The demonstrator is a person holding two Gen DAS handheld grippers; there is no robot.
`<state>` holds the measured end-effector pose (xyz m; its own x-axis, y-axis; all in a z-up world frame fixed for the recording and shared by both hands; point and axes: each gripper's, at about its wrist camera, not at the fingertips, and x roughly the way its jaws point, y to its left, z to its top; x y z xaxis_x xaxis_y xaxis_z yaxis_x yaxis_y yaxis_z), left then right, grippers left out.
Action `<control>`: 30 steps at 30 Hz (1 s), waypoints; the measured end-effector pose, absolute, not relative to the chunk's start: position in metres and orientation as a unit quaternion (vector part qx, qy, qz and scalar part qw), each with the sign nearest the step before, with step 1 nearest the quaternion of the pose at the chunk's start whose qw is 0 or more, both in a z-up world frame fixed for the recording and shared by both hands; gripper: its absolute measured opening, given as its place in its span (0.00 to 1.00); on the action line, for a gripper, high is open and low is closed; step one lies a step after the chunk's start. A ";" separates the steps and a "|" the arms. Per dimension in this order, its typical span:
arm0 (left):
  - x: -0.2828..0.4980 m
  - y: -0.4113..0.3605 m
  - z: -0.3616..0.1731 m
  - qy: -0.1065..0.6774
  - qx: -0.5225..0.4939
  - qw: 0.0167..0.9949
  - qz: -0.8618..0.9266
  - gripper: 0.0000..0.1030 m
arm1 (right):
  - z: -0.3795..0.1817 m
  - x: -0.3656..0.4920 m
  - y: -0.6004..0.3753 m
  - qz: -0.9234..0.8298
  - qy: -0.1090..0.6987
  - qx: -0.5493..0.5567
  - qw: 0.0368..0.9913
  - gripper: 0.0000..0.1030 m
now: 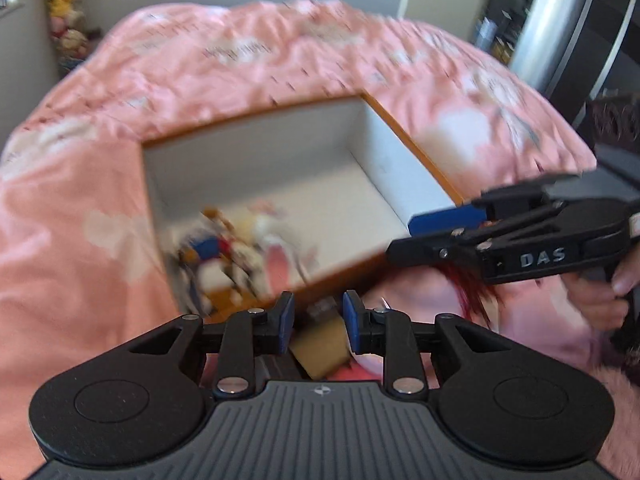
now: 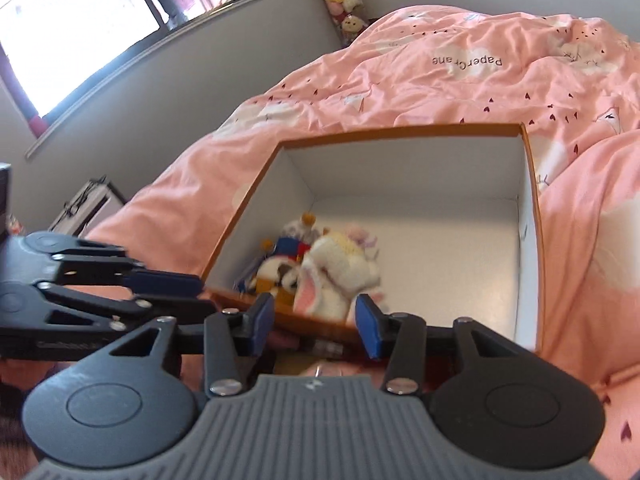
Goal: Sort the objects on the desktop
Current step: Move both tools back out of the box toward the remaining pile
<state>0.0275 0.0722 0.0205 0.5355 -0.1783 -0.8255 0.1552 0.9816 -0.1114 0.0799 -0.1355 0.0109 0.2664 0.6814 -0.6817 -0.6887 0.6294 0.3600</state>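
A: Claws?
B: Left claw (image 1: 318,320) and right claw (image 2: 316,320) both released and empty, side by side, pitched down.
A: Step?
B: Probably picking the tan item (image 1: 320,348), on the bed just near of the box (image 2: 532,240). Straddle it squarely, clench, clear the near wall. Plush toys (image 2: 340,268) already in the near-left corner.
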 end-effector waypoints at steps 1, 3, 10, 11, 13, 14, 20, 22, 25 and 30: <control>0.026 0.065 0.014 0.481 -0.004 0.871 -0.101 0.29 | 0.008 0.073 -0.140 0.430 0.433 -0.009 0.793 0.43; 0.021 0.052 0.001 0.499 0.012 0.858 -0.117 0.29 | 0.001 0.057 -0.150 0.426 0.450 -0.020 0.785 0.39; 0.009 0.027 -0.022 0.552 0.017 0.815 -0.175 0.29 | -0.033 0.021 -0.174 0.407 0.517 -0.031 0.753 0.39; 0.006 0.024 -0.023 0.557 0.022 0.810 -0.180 0.29 | -0.036 0.019 -0.177 0.407 0.524 -0.024 0.748 0.39; 0.001 0.018 -0.025 0.564 0.035 0.803 -0.187 0.29 | -0.040 0.013 -0.181 0.409 0.534 -0.017 0.740 0.39; -0.002 0.015 -0.026 0.568 0.040 0.800 -0.190 0.29 | -0.042 0.010 -0.183 0.412 0.536 -0.016 0.737 0.39; -0.016 0.000 -0.030 0.589 0.074 0.779 -0.204 0.26 | -0.044 0.000 -0.188 0.424 0.539 -0.014 0.728 0.38; -0.018 -0.001 -0.030 0.588 0.078 0.780 -0.200 0.26 | -0.041 0.000 -0.189 0.426 0.532 -0.016 0.732 0.38; -0.014 0.006 -0.027 0.587 0.064 0.785 -0.190 0.26 | -0.031 0.004 -0.189 0.430 0.501 -0.034 0.751 0.39; -0.009 0.022 -0.012 0.576 0.059 0.797 -0.173 0.28 | -0.017 0.016 -0.180 0.437 0.442 -0.100 0.777 0.39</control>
